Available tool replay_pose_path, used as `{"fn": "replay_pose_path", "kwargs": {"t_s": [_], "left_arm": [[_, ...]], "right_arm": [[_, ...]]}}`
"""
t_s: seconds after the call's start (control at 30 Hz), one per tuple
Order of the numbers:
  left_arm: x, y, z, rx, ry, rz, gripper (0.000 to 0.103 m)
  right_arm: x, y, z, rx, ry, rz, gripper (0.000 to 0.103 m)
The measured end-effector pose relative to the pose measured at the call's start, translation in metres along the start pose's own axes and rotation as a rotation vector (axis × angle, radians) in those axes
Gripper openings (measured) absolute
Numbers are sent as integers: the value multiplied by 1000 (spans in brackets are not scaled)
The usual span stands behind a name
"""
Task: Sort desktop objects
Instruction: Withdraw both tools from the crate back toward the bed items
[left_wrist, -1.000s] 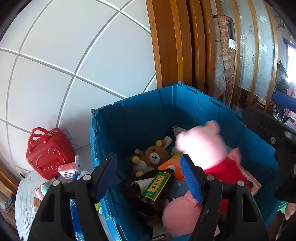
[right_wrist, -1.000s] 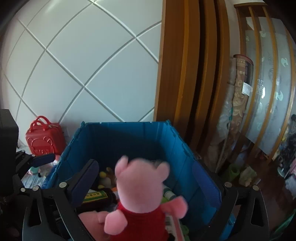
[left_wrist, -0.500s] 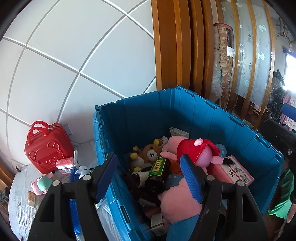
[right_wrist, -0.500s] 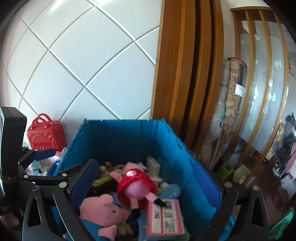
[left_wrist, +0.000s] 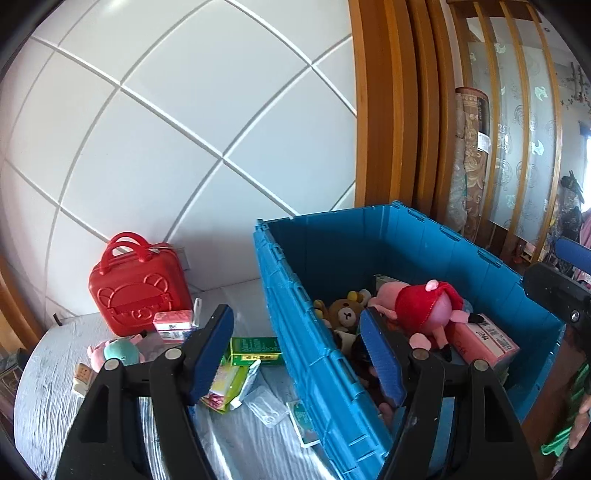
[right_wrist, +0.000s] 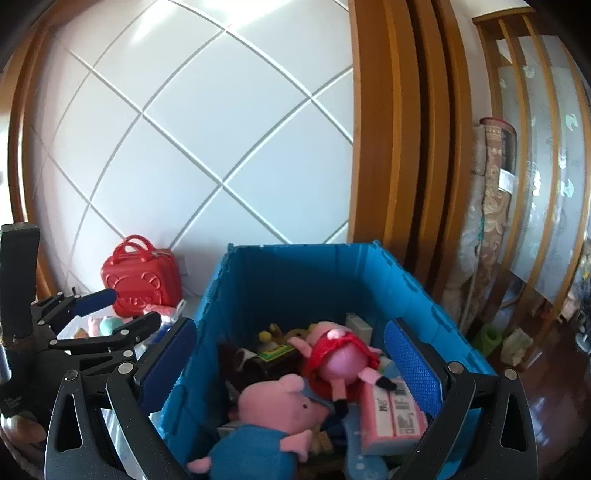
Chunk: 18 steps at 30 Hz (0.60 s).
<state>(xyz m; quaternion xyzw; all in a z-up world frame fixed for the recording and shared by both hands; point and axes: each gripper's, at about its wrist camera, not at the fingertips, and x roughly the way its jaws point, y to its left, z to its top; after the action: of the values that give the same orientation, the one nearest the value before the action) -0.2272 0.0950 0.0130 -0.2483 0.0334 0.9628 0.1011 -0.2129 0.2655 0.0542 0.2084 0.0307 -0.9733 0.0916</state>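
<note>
The blue crate (left_wrist: 406, 236) (right_wrist: 295, 273) holds a pink pig plush in a red dress (left_wrist: 424, 306) (right_wrist: 340, 354). The pig lies face down, partly on a pink box (left_wrist: 484, 339) (right_wrist: 391, 410). A second pig plush in blue (right_wrist: 273, 413), a brown bear plush (left_wrist: 343, 314) and a dark bottle lie beside it. My left gripper (left_wrist: 295, 354) stands open and empty, straddling the crate's left wall. My right gripper (right_wrist: 291, 365) hangs open and empty over the crate. Each gripper's tool also shows at the edge of the other view.
Left of the crate, the grey-white table (left_wrist: 44, 398) bears a red bear-print case (left_wrist: 136, 288) (right_wrist: 142, 275), a green box (left_wrist: 255, 350), a red-and-white carton (left_wrist: 171, 325), a teal and pink plush (left_wrist: 118, 350) and small packets. Behind are a tiled wall and wooden frame.
The red-dressed pig, in mid-air between the right gripper's fingers a second ago, has dropped into the crate. Both grippers have pulled back, and the left view has swung toward the table.
</note>
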Motion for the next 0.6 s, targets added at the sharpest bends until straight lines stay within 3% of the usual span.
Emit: {"fn": "replay_pose_path", "kwargs": {"t_s": [0.2, 0.6], "left_arm": [[-24, 60, -21, -40, -19, 54, 71], [-50, 229, -97, -170, 74, 280, 71]], "right_arm": [[-1, 48, -3, -13, -2, 59, 103], [32, 175, -20, -70, 82, 201, 103]]}}
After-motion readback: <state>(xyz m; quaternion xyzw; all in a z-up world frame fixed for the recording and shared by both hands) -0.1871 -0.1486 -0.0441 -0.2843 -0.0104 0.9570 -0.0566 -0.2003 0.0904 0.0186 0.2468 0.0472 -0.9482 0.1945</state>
